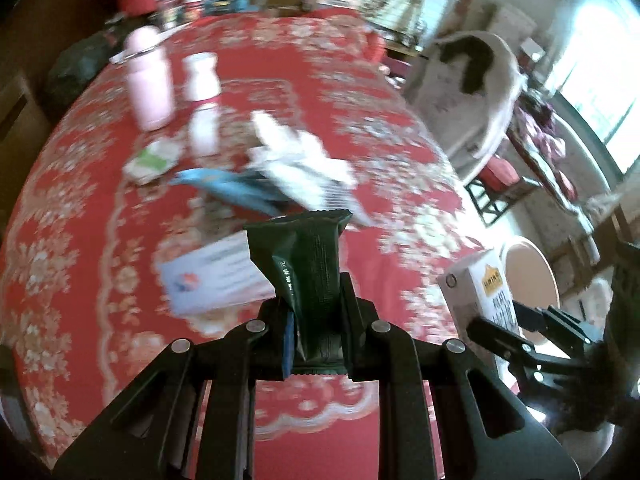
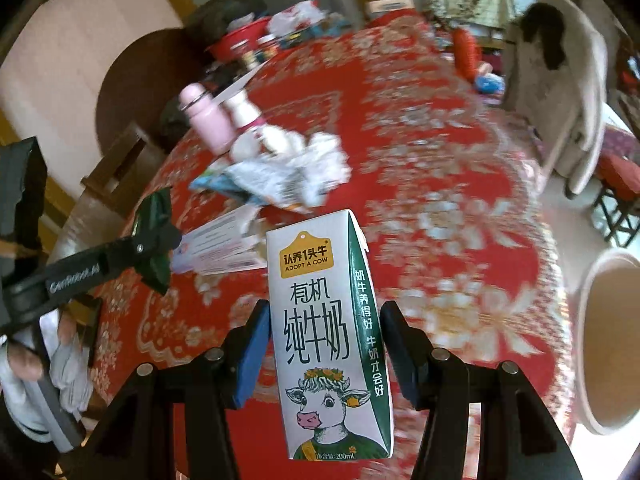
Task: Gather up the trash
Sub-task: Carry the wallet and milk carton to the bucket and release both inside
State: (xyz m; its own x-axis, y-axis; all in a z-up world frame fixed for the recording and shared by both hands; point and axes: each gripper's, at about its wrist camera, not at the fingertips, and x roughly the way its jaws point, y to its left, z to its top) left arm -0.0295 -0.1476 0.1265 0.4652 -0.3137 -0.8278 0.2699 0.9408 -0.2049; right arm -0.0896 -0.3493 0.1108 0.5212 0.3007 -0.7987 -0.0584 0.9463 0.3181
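A dark green foil wrapper [image 1: 308, 276] sits against a red tabletop cloth with pale floral patterning [image 1: 360, 80]. The white-and-green milk carton [image 2: 328, 340] bears a yellow label and cartoon cow. A pale pink bottle [image 1: 147, 80] stands beyond.

So there's a dark green snack wrapper [image 1: 308, 276], crinkled and standing upright, pinched at its lower end, up off the red floral tablecloth. The white milk carton [image 2: 328, 336] with the cartoon cow is upright too, held by its sides. Crumpled white-and-blue wrappers [image 2: 280, 176] lie heaped mid-table.
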